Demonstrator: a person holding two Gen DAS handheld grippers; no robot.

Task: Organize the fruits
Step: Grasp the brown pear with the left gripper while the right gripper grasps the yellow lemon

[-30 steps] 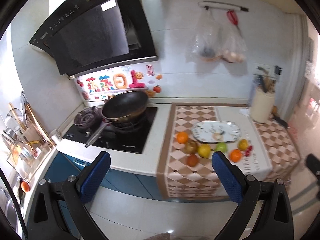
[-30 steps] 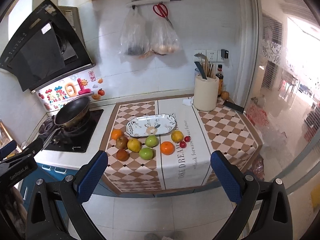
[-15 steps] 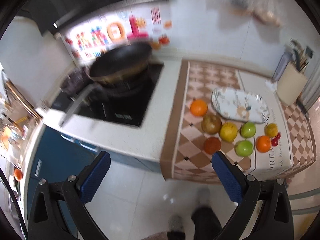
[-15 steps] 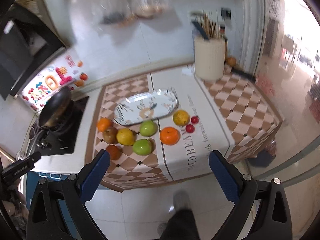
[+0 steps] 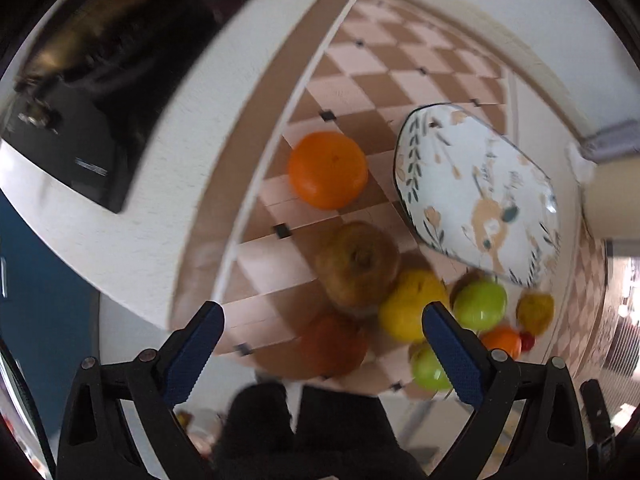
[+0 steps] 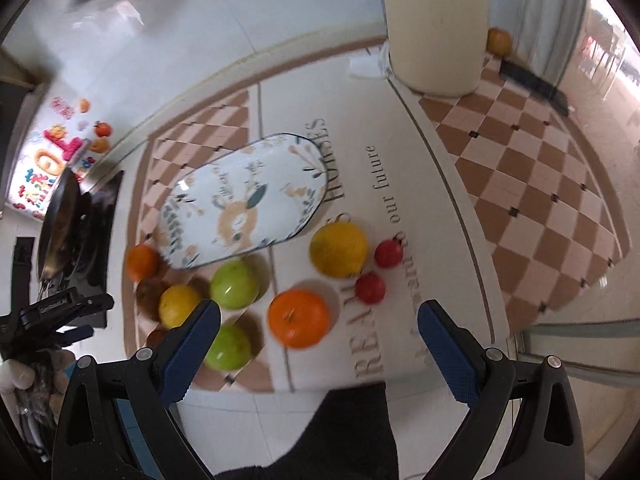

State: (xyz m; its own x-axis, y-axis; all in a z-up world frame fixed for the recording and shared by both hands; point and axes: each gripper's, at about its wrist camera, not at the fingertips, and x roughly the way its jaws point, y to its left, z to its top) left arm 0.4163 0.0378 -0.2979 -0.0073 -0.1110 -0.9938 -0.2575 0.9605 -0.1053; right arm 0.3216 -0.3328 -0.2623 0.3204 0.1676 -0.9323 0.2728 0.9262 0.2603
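Several fruits lie on the checkered mat in front of an empty oval patterned plate [image 5: 476, 192] [image 6: 244, 208]. In the left wrist view an orange [image 5: 328, 170], a brown pear-like fruit [image 5: 358, 264], a dark orange fruit [image 5: 334, 344], a yellow fruit [image 5: 408, 306] and green apples [image 5: 480, 304] show. My left gripper [image 5: 320, 354] hangs open above the dark orange fruit. In the right wrist view my right gripper [image 6: 318, 336] is open above an orange [image 6: 298, 318], near a yellow fruit [image 6: 339, 246], two small red fruits [image 6: 370, 288] and two green apples [image 6: 234, 284].
A black stove with a frying pan [image 6: 60, 224] stands left of the mat. A cream utensil holder [image 6: 436, 28] sits at the back right, with a small orange fruit [image 6: 499, 40] behind it. The counter's front edge and the person's dark clothing [image 6: 340, 432] lie below the grippers.
Both grippers have dropped down and forward over the counter, so the fruits now look much larger. Both stay open and hold nothing.
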